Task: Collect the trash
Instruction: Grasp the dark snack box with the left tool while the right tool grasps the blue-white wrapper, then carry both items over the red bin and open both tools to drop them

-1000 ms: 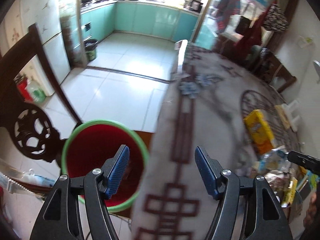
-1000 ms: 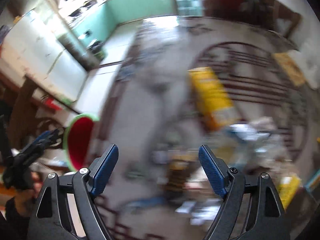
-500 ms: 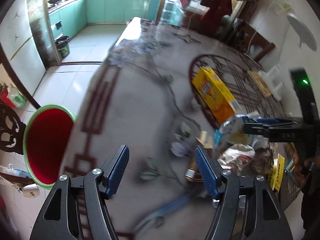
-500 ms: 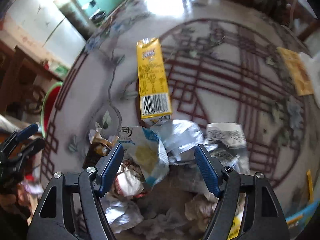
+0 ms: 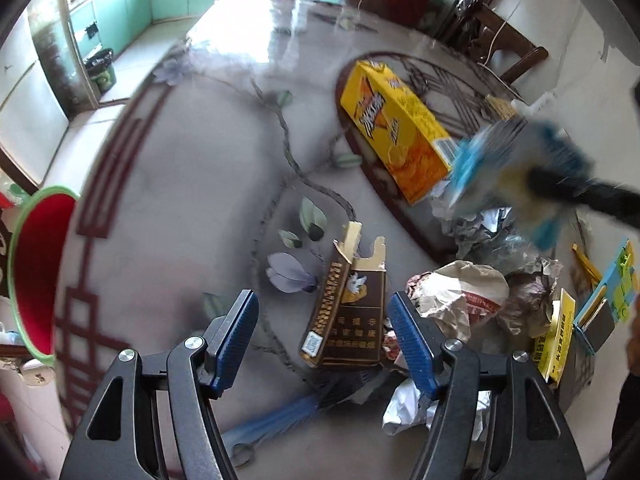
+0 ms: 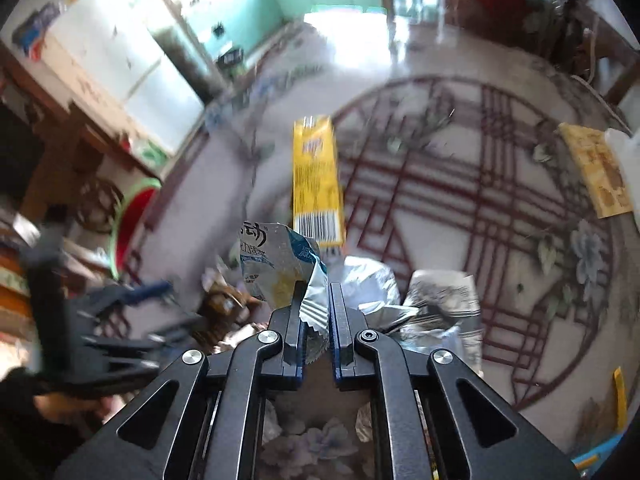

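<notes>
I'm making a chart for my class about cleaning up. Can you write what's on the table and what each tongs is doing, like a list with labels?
Place: patterned table with a trash pile
Right tongs: shut on a blue and silver wrapper
Left tongs: open, holding nothing, above a brown carton
Brown carton: lying flat, top flaps torn open
Yellow box: lying flat, beyond the pile
Crumpled paper: right of the brown carton
Bin: red inside, green rim, beside the table's left edge

A lived-in home's dining room opens onto a kitchen. Turquoise kitchen cabinets (image 5: 120,8) line the tiled room beyond, and a carved dark wooden chair (image 5: 508,40) stands beside the round floral-patterned counter (image 5: 180,200) strewn with packaging.
</notes>
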